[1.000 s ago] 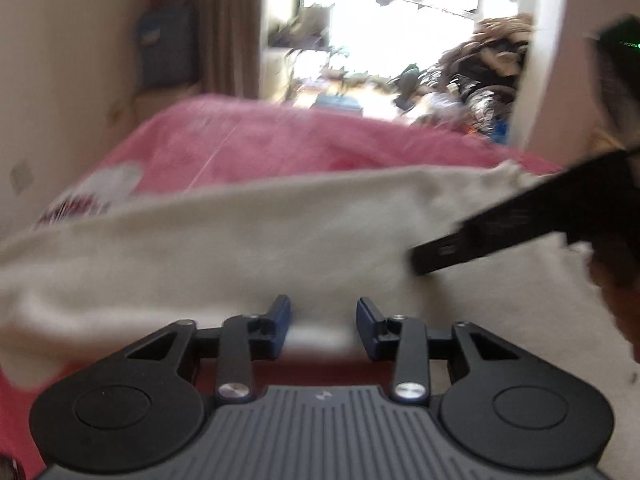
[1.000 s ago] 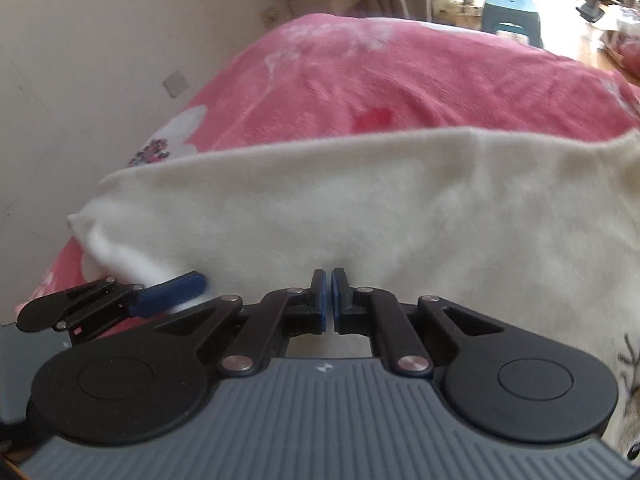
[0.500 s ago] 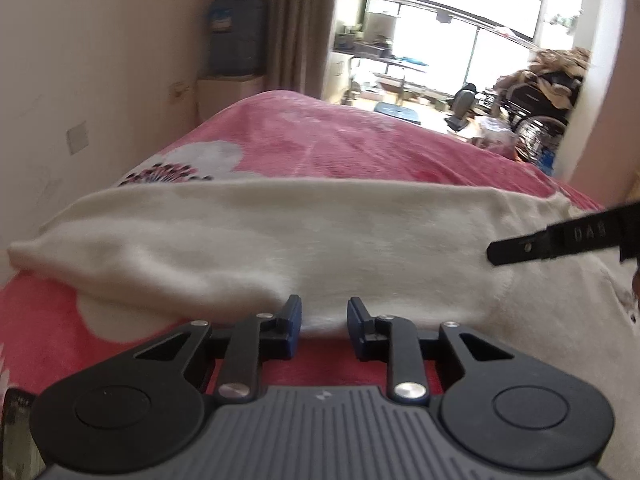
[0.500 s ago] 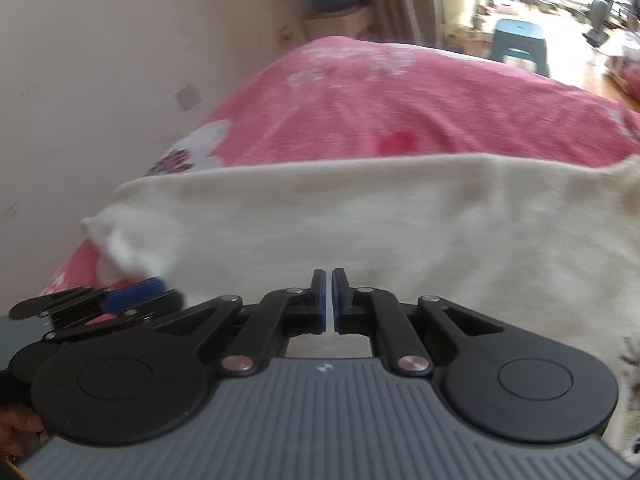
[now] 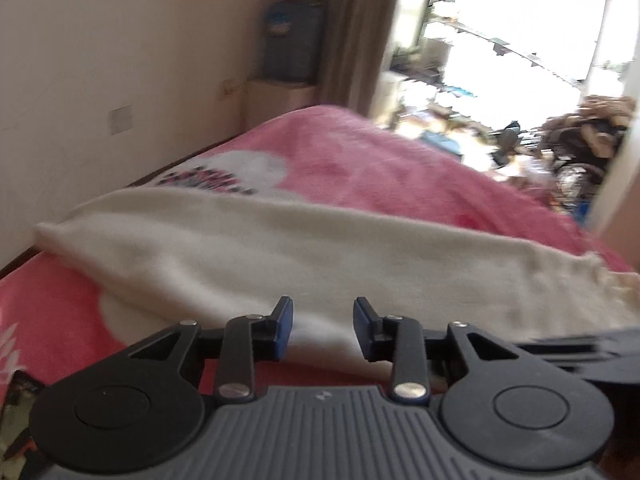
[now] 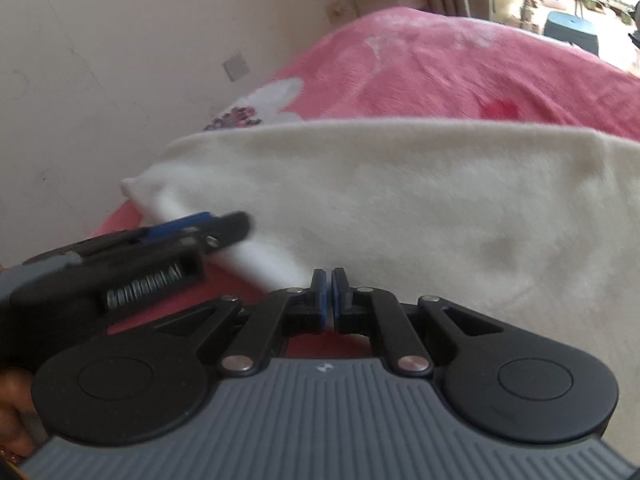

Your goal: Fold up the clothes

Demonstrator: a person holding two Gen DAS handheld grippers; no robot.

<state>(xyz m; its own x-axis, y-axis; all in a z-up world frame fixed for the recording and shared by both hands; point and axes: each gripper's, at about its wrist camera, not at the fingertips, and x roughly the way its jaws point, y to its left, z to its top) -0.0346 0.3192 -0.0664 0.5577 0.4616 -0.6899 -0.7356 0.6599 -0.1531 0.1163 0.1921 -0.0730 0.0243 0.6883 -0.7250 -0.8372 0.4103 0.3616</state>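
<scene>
A cream garment (image 5: 304,256) lies spread across a pink blanket (image 5: 380,168). It fills most of the right wrist view as the same garment (image 6: 420,208). My left gripper (image 5: 323,322) is open, with its blue pads just over the garment's near edge and nothing between them. My right gripper (image 6: 329,294) is shut, its tips at the garment's near hem; I cannot tell whether cloth is pinched. In the right wrist view the left gripper (image 6: 224,226) reaches in from the left over the garment's folded corner. The right gripper (image 5: 580,354) shows as a blur at lower right.
The bed runs along a beige wall (image 6: 120,60) on the left. Past its far end stand a small cabinet (image 5: 276,100) with a blue bottle, curtains and a bright cluttered doorway (image 5: 520,92). A blue stool (image 6: 572,30) stands beyond the bed.
The left gripper has moved forward and right along the garment's near edge, closer to the right gripper, and stays open. The right gripper stays shut at the hem.
</scene>
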